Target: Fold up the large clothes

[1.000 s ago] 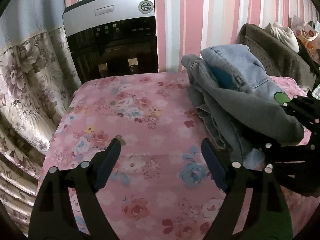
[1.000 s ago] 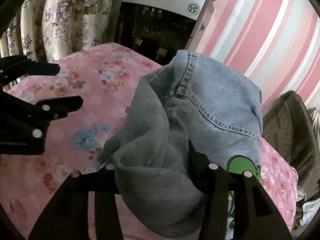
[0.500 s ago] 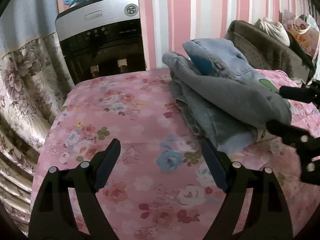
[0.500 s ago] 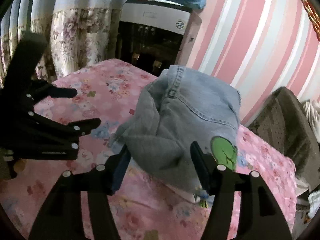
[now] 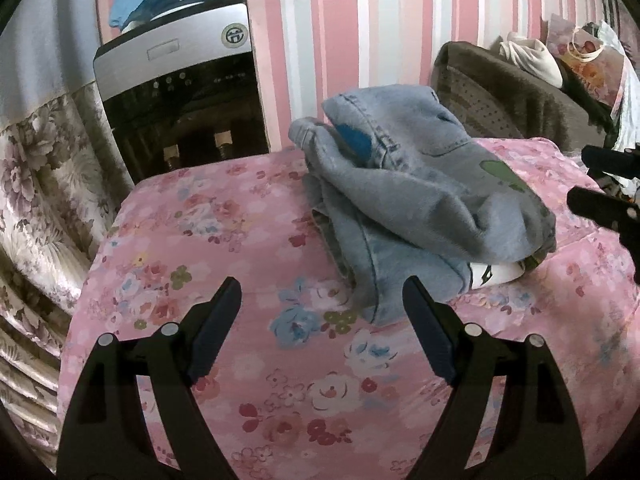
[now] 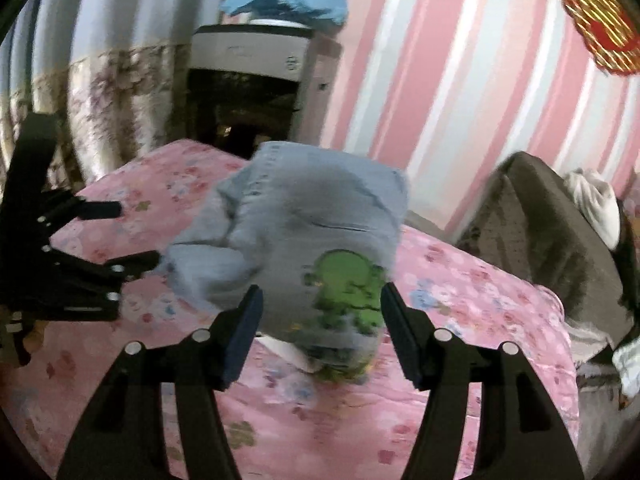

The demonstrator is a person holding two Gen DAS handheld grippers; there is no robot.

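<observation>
A folded pile of clothes lies on the pink floral bedspread [image 5: 208, 240]: a grey sweatshirt [image 5: 432, 196] with a green print on top of light blue jeans [image 5: 384, 120]. The same pile [image 6: 304, 236] shows in the right wrist view. My left gripper [image 5: 322, 312] is open and empty, just in front of the pile's near left corner. My right gripper [image 6: 322, 320] is open and empty, close in front of the pile's green-print end. The right gripper's fingers [image 5: 600, 208] show at the right edge of the left wrist view.
A black and silver water dispenser [image 5: 180, 96] stands against the striped wall behind the bed. A floral curtain [image 5: 36, 184] hangs at the left. A brown chair [image 5: 508, 96] with bags and cloth stands at the right.
My right gripper has let go of the grey sweatshirt and drawn back from the pile. My left gripper has also drawn back. The pile now rests on the bedspread.
</observation>
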